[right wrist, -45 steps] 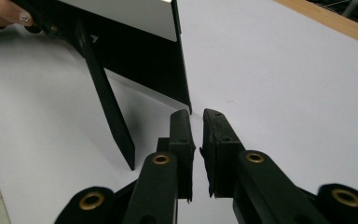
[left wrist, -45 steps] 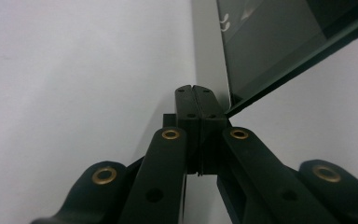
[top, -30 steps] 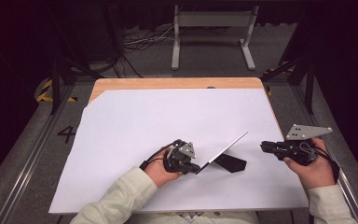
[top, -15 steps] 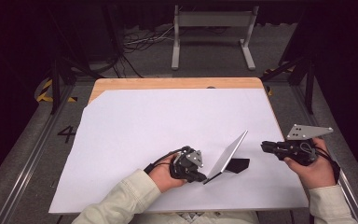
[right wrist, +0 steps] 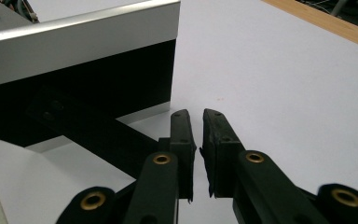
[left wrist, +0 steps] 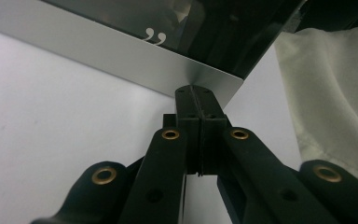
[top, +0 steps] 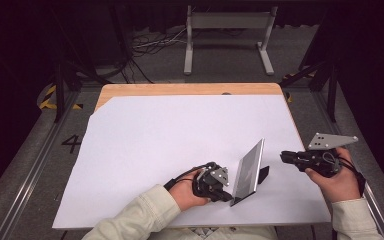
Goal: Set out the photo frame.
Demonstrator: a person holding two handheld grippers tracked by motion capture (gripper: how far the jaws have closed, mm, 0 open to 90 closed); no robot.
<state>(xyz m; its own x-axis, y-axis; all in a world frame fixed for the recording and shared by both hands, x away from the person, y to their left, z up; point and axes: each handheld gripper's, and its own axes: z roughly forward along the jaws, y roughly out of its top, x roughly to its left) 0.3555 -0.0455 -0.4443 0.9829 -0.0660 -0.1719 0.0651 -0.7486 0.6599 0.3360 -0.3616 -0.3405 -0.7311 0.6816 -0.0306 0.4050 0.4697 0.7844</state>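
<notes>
High view: the left hand-held gripper is pinching the near corner of the photo frame, keeping it propped upright on its stand at the near right of the surface; left gripper view: jaws are pressing fully together on the frame's silver edge; right gripper view: the right hand-held gripper is waiting just beside the frame's back, jaws nearly together, gripping nothing.

frame | top cut off by edge (glass reflection unreadable)
</notes>
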